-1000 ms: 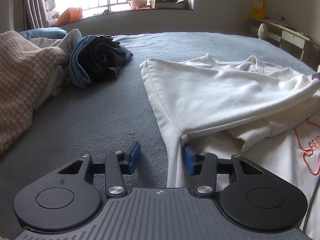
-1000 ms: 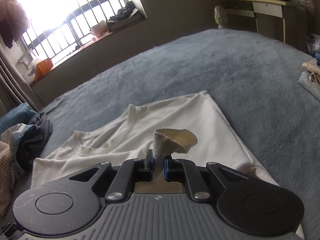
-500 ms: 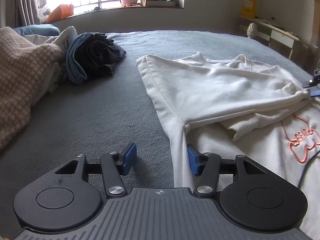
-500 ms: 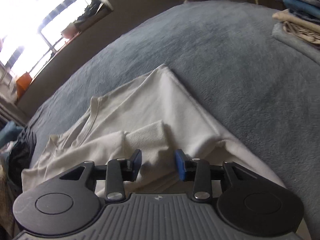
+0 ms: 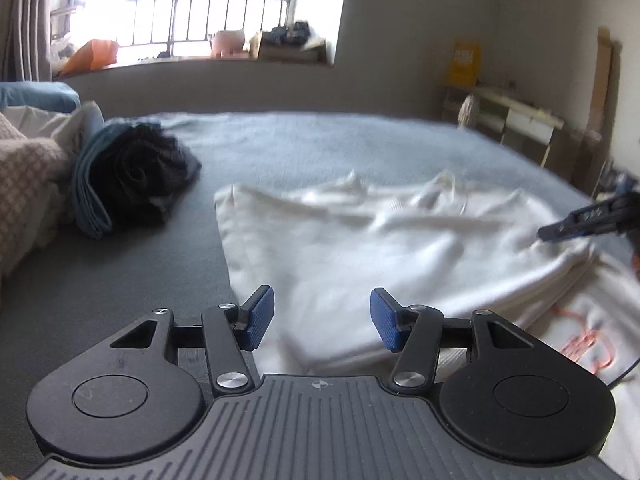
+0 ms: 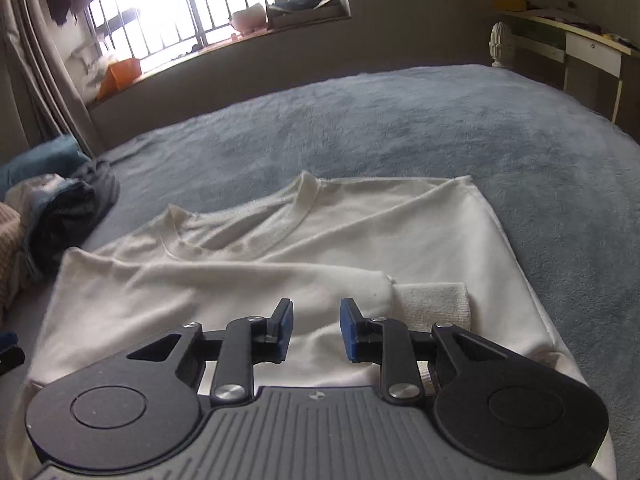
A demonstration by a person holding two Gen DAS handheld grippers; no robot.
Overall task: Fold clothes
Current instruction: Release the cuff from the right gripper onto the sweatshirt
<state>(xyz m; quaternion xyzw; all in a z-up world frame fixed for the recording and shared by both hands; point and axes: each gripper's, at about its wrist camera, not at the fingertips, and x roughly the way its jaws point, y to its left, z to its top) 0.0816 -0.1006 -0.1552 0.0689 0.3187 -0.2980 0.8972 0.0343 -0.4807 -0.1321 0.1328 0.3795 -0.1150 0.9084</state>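
The cream-white long-sleeved sweatshirt (image 6: 400, 224) is lying flat on the grey-blue plush bed cover (image 6: 400, 120), neckline toward the window, with one sleeve folded across the body so that its ribbed cuff (image 6: 434, 302) is resting near the right edge. That placement is probably narrowing the garment into a tidy rectangle before it gets folded lengthwise.

The right gripper (image 6: 316, 330) is hovering just above the folded sleeve; its blue-padded fingers (image 6: 285, 330) have just been closing, yet they are standing narrowly apart with nothing pinched between them, only cloth lying beneath. The left gripper (image 5: 322, 318) is hanging over the sweatshirt's near left part, its fingers (image 5: 260, 316) standing moderately wide and gripping nothing, apparently getting ready for the next hold.

Beyond the sweatshirt, a dark bundle of rolled clothing wrapped in blue fabric (image 5: 128, 176) is sitting well apart on the left, beside a beige houndstooth blanket (image 5: 24, 184). Neither is blocking the fold. A pale desk (image 6: 580, 52) is standing past the bed's far side.
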